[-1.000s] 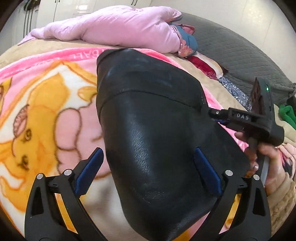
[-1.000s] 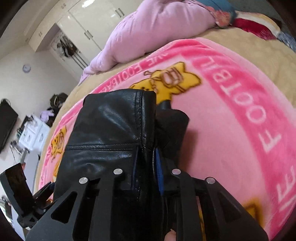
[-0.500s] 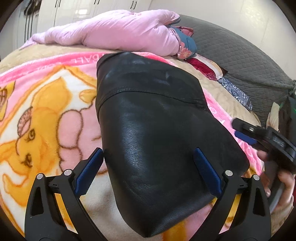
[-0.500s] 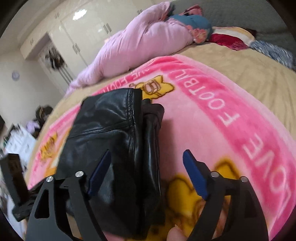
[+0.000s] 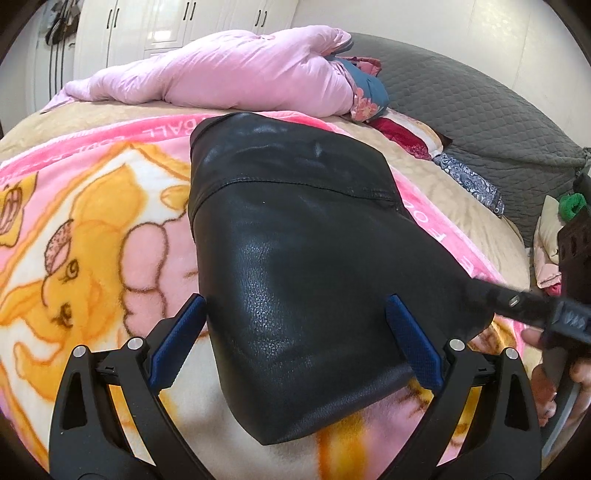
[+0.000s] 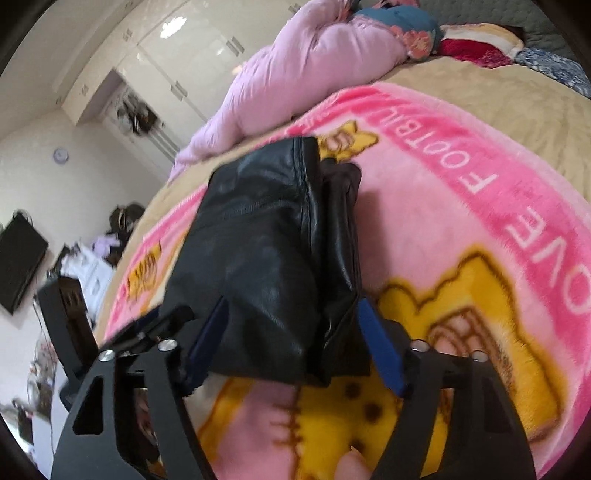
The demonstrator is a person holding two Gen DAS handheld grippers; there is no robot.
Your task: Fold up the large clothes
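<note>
Folded into a thick black bundle, a leather garment (image 5: pixel 303 266) lies on a pink cartoon blanket (image 5: pixel 92 240) spread across a bed, its seamed end toward the far side and its rounded fold nearest the camera. Seen from the left wrist, the left gripper (image 5: pixel 295 339) is spread wide, its two blue-padded fingers (image 5: pixel 177 339) standing either side of the garment's near end with nothing pinched between them; whether the pads actually touch the leather cannot be told. At the right edge of that view, the right gripper (image 5: pixel 517 306) reaches in, blurred, toward the garment's near right corner, with the person's hand (image 5: pixel 554 373) beneath it. From the right wrist, the right gripper (image 6: pixel 291 347) is likewise open, its blue fingers (image 6: pixel 380 350) flanking the garment's (image 6: pixel 266 258) stacked layers at their near edge, close against the leather on both sides but not closed on it. Along the garment's right side in that view, the folded layers show as separate edges. White lettering runs along the blanket's (image 6: pixel 461 229) deep pink border. Beyond the blanket, a pale pink quilt (image 5: pixel 229 74) is heaped along the far side of the bed, with patterned pillows (image 5: pixel 406 136) to its right and a grey quilted cover (image 5: pixel 480 122) behind them. White wardrobe doors (image 5: pixel 166 22) close off the far wall.
</note>
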